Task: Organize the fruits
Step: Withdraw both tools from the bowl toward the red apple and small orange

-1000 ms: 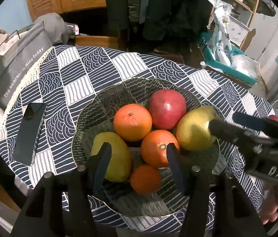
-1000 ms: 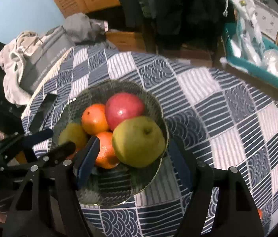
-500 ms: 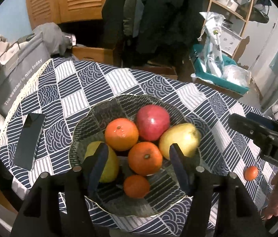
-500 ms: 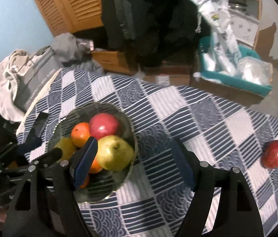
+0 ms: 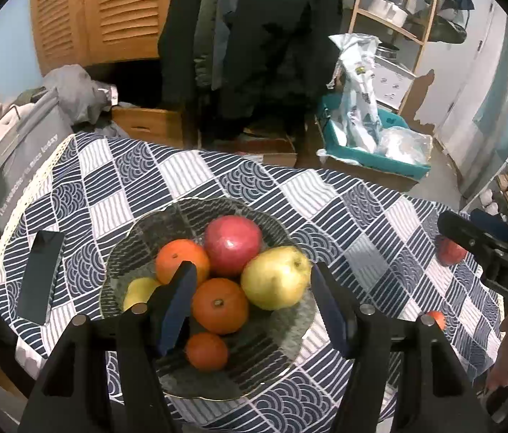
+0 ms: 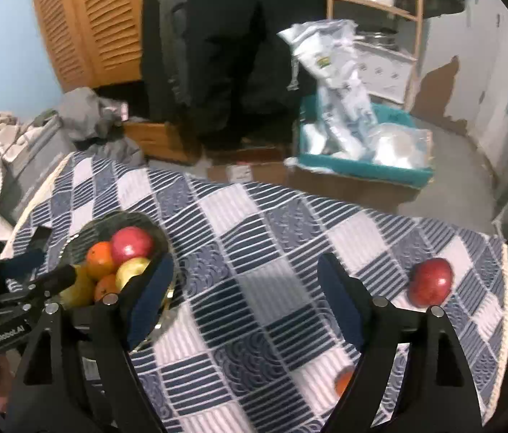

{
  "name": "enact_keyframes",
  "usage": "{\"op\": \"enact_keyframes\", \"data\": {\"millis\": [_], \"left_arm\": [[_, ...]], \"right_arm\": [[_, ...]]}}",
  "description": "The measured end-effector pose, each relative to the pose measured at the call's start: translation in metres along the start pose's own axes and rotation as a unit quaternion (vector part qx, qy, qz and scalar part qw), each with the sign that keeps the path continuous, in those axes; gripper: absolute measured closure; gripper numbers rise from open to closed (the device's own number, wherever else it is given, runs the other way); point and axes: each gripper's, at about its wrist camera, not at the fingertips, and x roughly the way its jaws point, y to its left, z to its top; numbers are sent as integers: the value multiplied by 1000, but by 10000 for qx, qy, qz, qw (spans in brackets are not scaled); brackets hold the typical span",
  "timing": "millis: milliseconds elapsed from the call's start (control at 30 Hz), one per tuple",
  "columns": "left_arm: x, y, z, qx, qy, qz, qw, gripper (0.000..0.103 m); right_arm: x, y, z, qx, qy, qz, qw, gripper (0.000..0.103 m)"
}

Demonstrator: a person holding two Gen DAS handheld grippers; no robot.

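Now empty, the right gripper (image 6: 244, 290) hangs above the patterned tablecloth (image 6: 264, 223) with its jaws spread wide and nothing between them. The loose red apple (image 6: 430, 281) lies on the cloth ahead and to the right of that gripper, near the table's right edge and well apart from the glass bowl (image 6: 162, 238) on its left. A small orange fruit (image 6: 344, 380) sits nearer still, low and partly hidden behind the gripper's right finger. The apple is round, so no long axis governs the approach; what matters is the swing rightward.

The left gripper (image 5: 254, 301) hovers over the bowl (image 5: 138, 231), jaws likewise parted and holding nothing, framing an orange (image 5: 219, 305) and a yellow-green pear (image 5: 275, 278). A red apple (image 5: 233, 240), a second orange (image 5: 180, 259), a small mandarin (image 5: 206, 350) and a half-hidden yellow fruit (image 5: 138, 290) share the bowl.

Seen from the left wrist, both stray fruits lie far off to the right, beyond the right gripper's body. The right hand is judged the nearer one for either, and the apple the clearer target.
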Motion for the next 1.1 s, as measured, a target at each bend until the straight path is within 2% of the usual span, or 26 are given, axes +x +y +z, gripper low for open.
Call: {"op": "enact_keyframes", "data": {"millis": [833, 1100], "left_arm": [[1, -88, 7, 625, -27, -330, 9975, 36], [5, -116, 7, 840, 1, -385, 9957, 36]], "right_arm": [[-51, -92, -21, 563, -337, -667, 9956, 18], [-59, -123, -32, 795, -342, -831, 9928, 14]]}}
